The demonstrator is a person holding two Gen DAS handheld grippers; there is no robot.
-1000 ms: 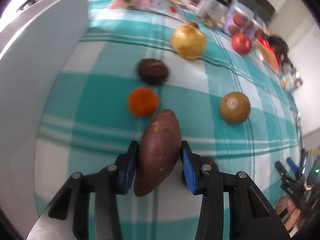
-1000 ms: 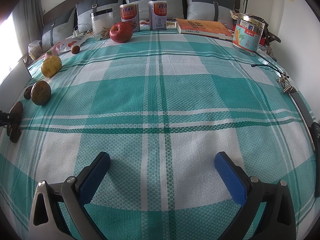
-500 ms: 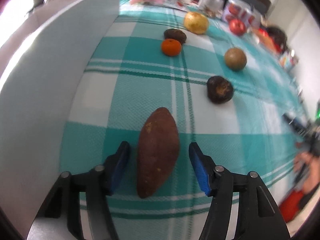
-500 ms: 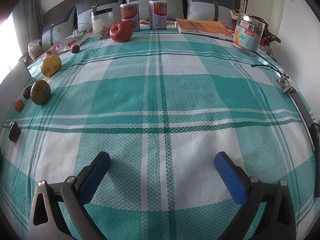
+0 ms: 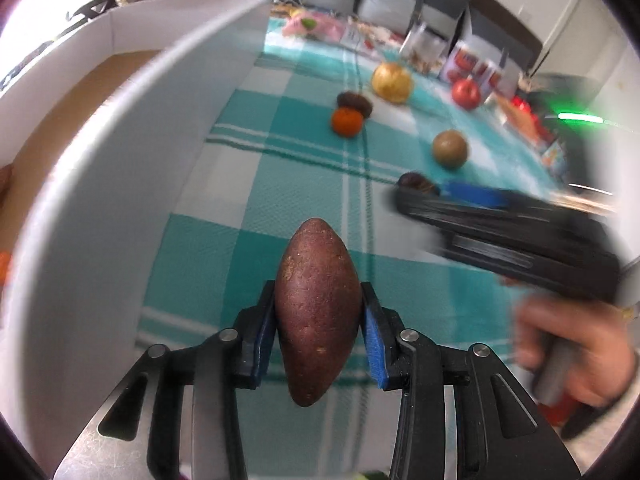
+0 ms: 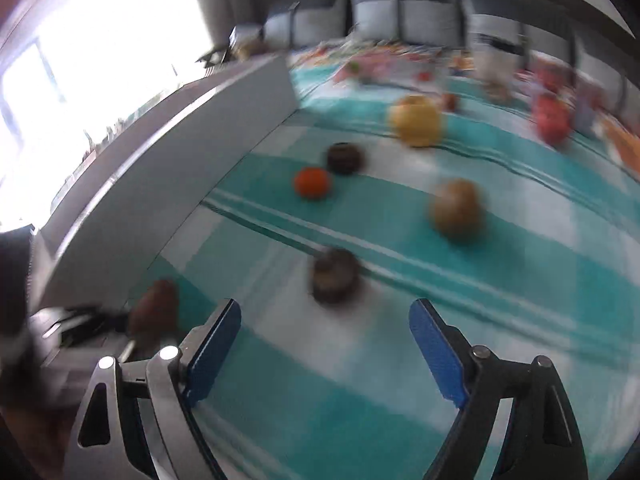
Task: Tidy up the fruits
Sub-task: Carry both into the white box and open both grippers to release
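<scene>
- Two grippers work here: the left gripper (image 5: 318, 336) has just closed its blue pads on the waist of a sweet potato (image 5: 317, 312), lifted beside the white box (image 5: 120, 152).
- Dense, stiff and rough-skinned, it should sit firm held mid-body.
- Narrowing but empty, the right gripper (image 6: 325, 344) nears a dark round fruit (image 6: 334, 276), possibly a passion fruit; blur hides detail.

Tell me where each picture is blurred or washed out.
Left wrist view: the sweet potato in the left claw is sharp; the right claw and hand smear. Right wrist view: everything streaks, fruit included; the window glares white.
</scene>
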